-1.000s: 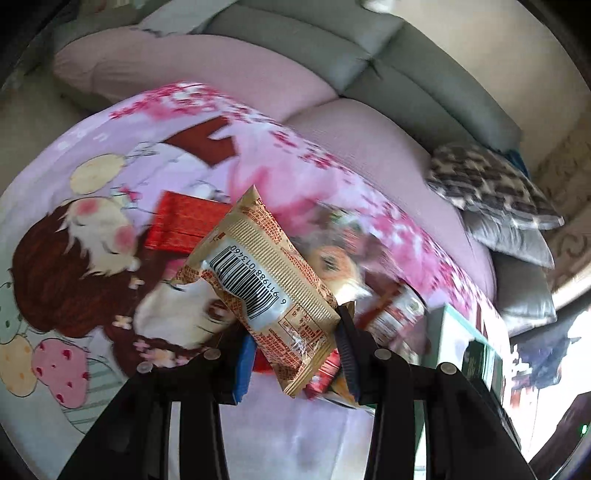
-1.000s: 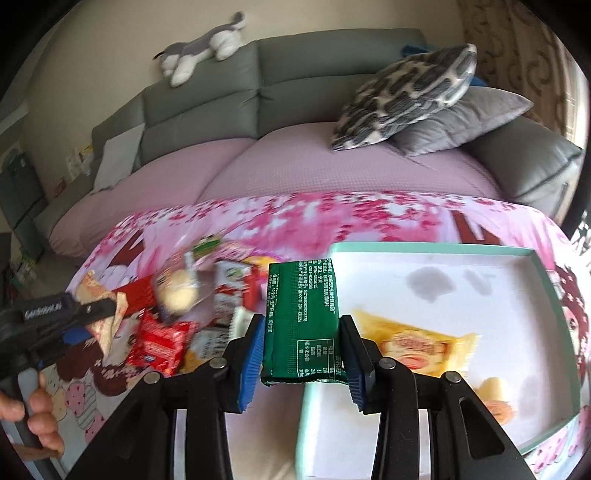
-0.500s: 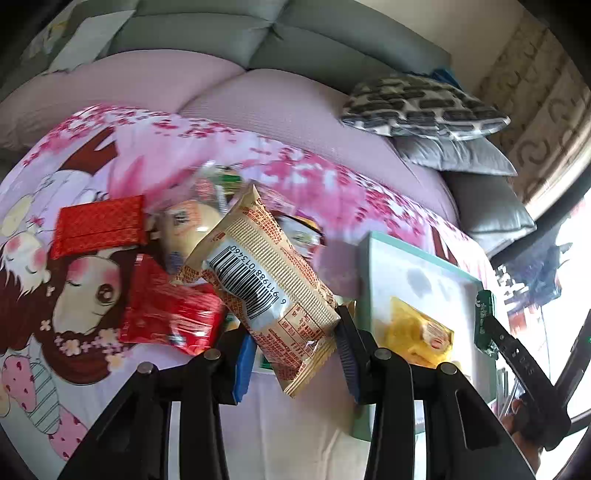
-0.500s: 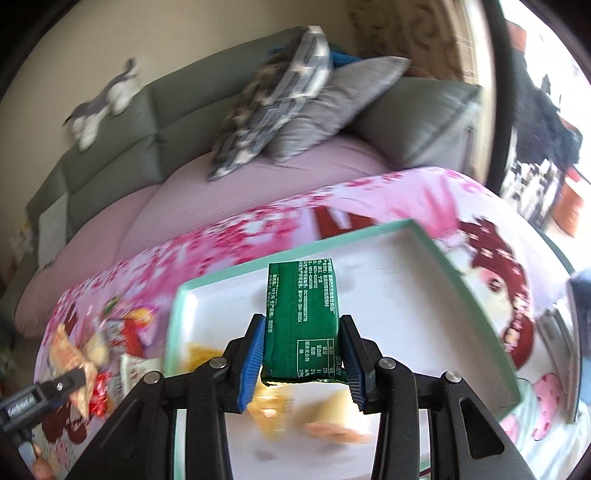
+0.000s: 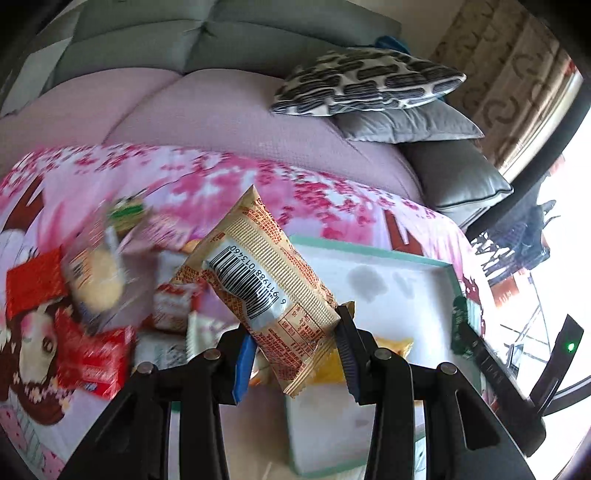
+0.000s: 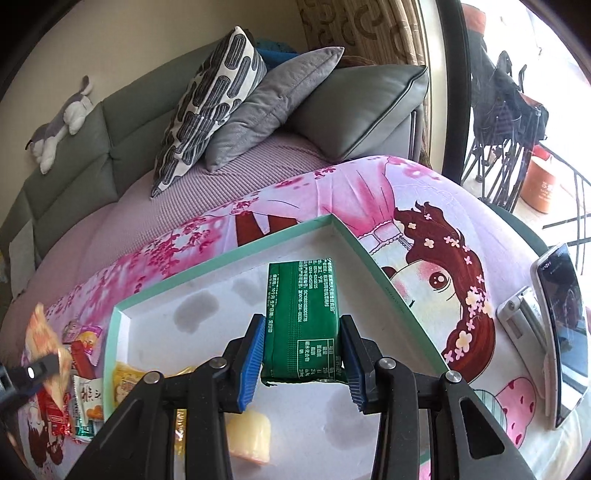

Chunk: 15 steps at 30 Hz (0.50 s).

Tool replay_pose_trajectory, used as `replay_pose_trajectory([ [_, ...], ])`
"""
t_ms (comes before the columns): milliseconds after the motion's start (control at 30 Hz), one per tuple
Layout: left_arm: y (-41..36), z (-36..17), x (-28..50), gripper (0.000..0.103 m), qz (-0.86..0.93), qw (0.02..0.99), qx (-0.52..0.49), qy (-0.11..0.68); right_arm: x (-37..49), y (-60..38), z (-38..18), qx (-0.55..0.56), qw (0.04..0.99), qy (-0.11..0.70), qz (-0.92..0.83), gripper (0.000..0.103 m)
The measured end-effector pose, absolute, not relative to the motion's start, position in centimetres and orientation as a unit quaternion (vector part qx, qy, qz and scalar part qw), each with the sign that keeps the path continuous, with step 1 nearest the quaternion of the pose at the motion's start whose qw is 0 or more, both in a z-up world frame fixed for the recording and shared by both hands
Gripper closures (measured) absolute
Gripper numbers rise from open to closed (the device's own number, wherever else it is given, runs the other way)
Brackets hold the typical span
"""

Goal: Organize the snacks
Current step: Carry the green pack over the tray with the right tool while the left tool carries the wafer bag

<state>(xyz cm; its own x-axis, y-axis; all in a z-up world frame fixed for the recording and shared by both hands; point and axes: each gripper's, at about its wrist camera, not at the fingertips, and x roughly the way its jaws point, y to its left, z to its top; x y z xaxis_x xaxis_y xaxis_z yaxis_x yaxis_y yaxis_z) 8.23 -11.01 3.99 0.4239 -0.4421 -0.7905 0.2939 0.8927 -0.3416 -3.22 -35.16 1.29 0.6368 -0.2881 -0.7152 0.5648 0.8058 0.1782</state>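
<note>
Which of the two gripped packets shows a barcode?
The beige packet in the left gripper; the right gripper holds a green packet showing only printed text.

A grey-green sofa [image 6: 122,140] with a mauve seat cover [image 5: 221,118] lines the beige wall [image 6: 110,48]. A patterned cushion [image 6: 210,107] leans on a grey cushion [image 6: 273,107]; a plush toy [image 6: 62,122] lies on the backrest. Daylight floods past a patterned curtain [image 6: 373,33].

Left black plastic two-finger gripper [image 5: 295,360] showing blue ribbed pads, silver round screws along lower frame. Right black plastic two-finger gripper [image 6: 303,360] showing same blue pads, silver screws.
</note>
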Motion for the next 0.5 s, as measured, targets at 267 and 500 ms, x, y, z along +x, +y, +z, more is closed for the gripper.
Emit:
replay_pose_trajectory([
  [267, -17.8, 3.7, 9.8, 0.06, -0.257, 0.816, -0.019, 0.517, -3.1, -36.0, 0.4, 0.216, 0.877, 0.357, -0.236, 0.061],
  [500, -21.5, 2.0, 11.4, 0.06, -0.256, 0.805, 0.009, 0.535, -2.9, -36.5, -0.5, 0.227, 0.872, 0.366, -0.233, 0.061],
])
